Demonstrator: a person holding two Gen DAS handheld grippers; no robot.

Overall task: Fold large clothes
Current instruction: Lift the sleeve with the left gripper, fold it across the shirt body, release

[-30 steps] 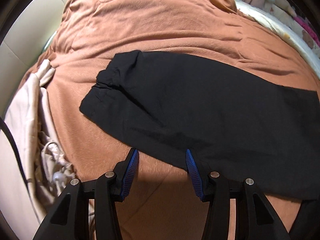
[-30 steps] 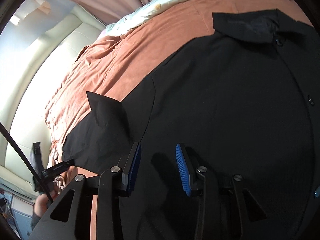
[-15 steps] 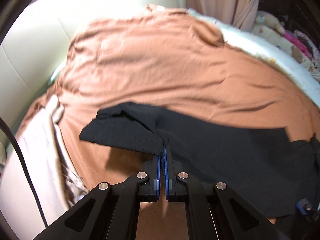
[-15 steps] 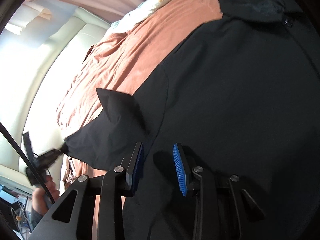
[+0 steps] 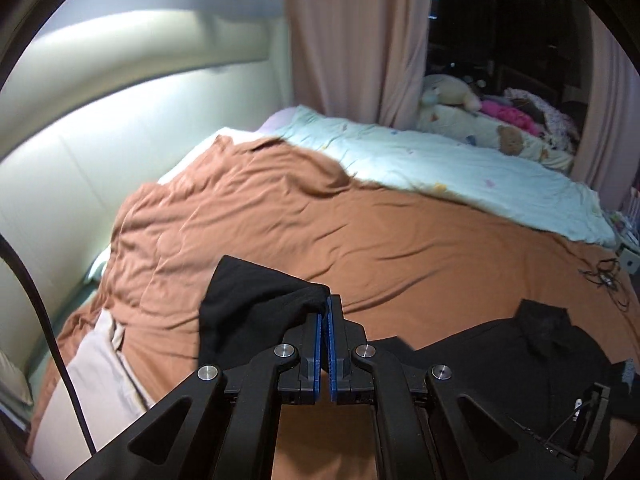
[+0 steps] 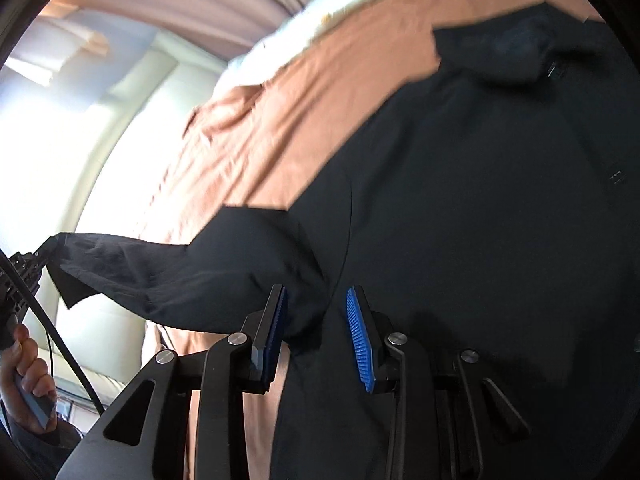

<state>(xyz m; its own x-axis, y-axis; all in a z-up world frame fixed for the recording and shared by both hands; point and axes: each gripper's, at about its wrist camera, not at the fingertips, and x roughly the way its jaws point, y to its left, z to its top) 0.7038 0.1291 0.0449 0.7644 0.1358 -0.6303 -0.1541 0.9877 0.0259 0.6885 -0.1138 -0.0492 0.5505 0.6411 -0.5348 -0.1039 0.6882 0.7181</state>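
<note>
Sleeve (image 5: 256, 304) of the black shirt (image 6: 480, 200), flat on the bed's brown blanket (image 5: 360, 224) a second ago, now hangs lifted at nine o'clock from the shirt's body, pinched in the left tongs (image 5: 324, 312), which have snapped together on its cuff. Right tongs (image 6: 316, 320) are spreading, hovering over the shoulder seam, gripping nothing. Judging by this, the sleeve fold inward has begun.
</note>
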